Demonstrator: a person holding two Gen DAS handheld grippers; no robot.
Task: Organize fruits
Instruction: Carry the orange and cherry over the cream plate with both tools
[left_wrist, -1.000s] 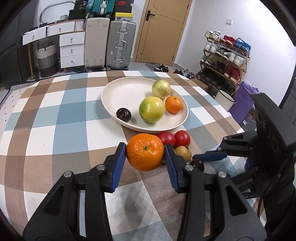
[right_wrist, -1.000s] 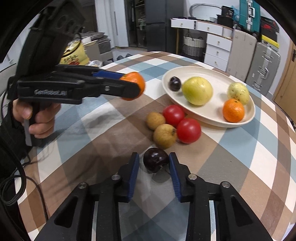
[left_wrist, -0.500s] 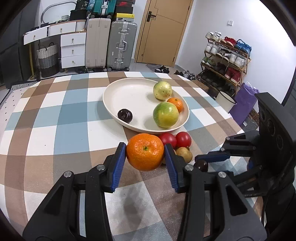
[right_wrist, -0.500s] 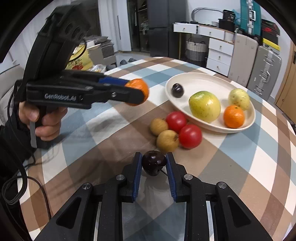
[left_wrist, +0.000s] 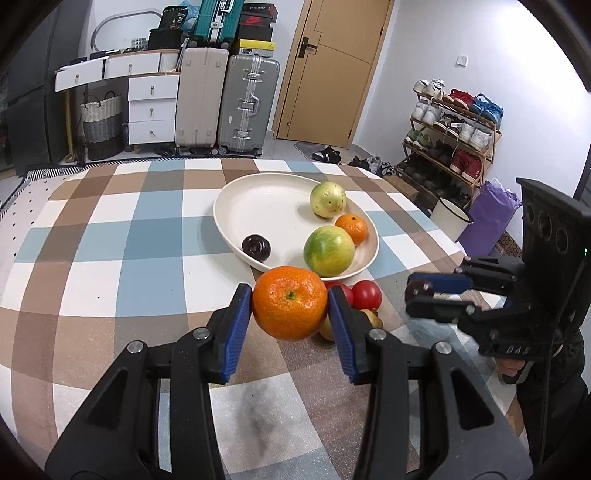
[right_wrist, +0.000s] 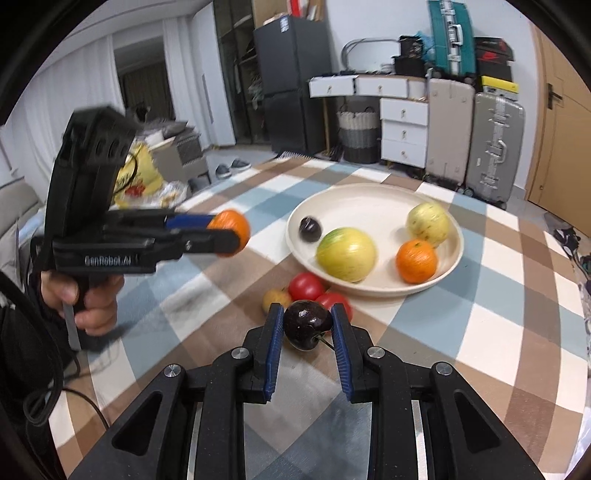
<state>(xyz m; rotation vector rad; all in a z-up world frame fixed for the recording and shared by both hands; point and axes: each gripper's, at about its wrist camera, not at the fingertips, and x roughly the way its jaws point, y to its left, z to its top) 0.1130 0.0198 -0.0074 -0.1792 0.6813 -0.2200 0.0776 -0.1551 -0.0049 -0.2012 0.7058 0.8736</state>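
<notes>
My left gripper (left_wrist: 290, 308) is shut on a large orange (left_wrist: 290, 302) and holds it above the table, short of the white plate (left_wrist: 236, 206). It also shows in the right wrist view (right_wrist: 225, 236). My right gripper (right_wrist: 307, 325) is shut on a dark plum (right_wrist: 306, 323), lifted off the cloth; it shows in the left wrist view (left_wrist: 419, 295) too. The plate holds a green-yellow apple (left_wrist: 328, 251), a small orange (left_wrist: 351, 229), a pale pear (left_wrist: 328, 199) and a dark plum (left_wrist: 255, 248).
Two red tomatoes (right_wrist: 306, 286) and small brown fruits (right_wrist: 274, 298) lie on the checked cloth (left_wrist: 110, 258) just in front of the plate. Suitcases (left_wrist: 247, 99), drawers and a shoe rack (left_wrist: 454, 129) stand beyond the table.
My right gripper closed on the dark plum and lifted it off the table. Both grippers rose and moved toward the plate. The big apple rolled right in the plate.
</notes>
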